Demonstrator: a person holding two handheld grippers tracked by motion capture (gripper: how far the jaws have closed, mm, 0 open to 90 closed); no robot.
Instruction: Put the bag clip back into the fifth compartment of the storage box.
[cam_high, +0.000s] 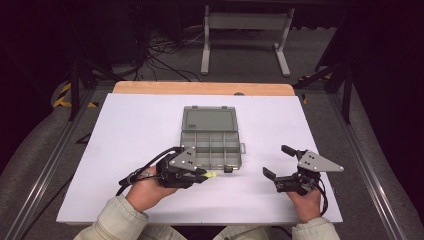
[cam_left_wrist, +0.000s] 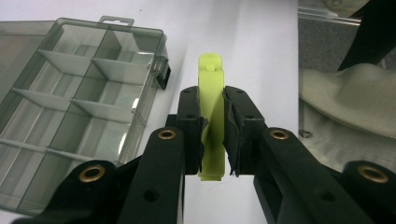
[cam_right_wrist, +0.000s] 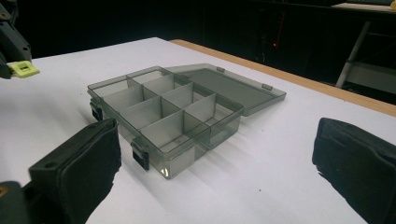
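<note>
One yellow-green clip (cam_left_wrist: 211, 116) sits clamped in the left gripper (cam_left_wrist: 212, 135); right gripper (cam_high: 280, 161) gapes empty near one open, unlabelled compartment box (cam_high: 210, 146).

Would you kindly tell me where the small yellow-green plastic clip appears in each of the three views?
High view: the small yellow-green plastic clip juts from the left gripper, near the box's front edge.
Left gripper view: centre, clamped between the jaws.
Right gripper view: far upper left.
Shared landmark: the open smoky-grey compartment box.
</note>
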